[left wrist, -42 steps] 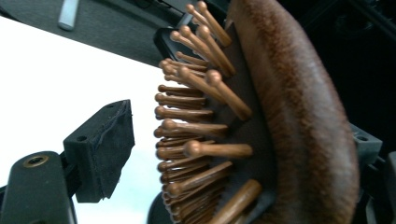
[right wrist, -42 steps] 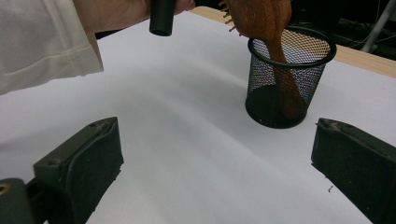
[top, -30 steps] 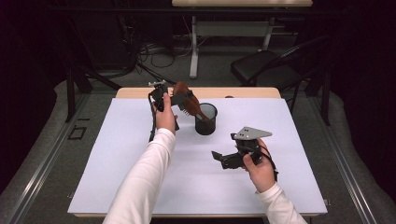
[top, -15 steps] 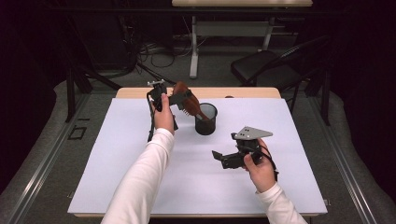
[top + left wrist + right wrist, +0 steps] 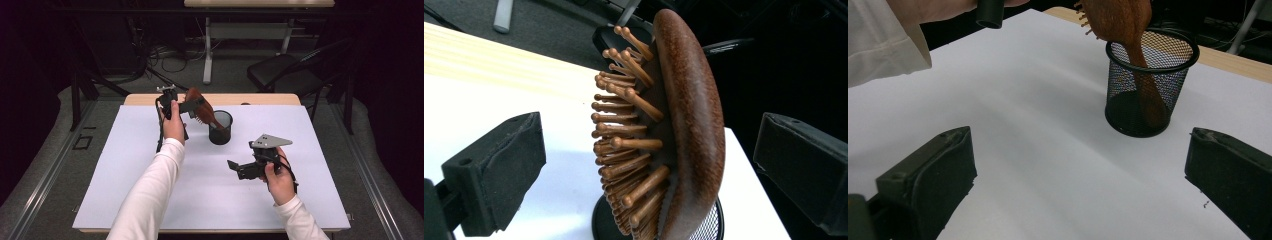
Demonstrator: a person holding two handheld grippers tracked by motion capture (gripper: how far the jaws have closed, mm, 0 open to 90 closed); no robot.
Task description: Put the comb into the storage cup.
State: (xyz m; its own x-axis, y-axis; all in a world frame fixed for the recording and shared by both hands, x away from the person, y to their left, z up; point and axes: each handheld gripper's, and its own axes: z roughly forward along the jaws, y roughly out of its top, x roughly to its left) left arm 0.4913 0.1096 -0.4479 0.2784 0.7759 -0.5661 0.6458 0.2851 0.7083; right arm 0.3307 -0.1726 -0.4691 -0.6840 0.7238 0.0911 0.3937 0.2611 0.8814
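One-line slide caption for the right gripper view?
Wooden hairbrush stands handle-down in black mesh cup on white table, seen between the open right gripper.

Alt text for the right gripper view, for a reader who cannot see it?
A wooden hairbrush stands handle-down in a black mesh cup on a white table. The right gripper is open and empty, its two black jaws wide apart in the foreground; a white sleeve shows top left.

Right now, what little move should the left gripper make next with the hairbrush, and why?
Probably draw back from the hairbrush. Its handle already stands inside the mesh cup, leaning on the rim, and the left gripper is open, both pads clear of the brush head. The brush seems to be resting there by itself.
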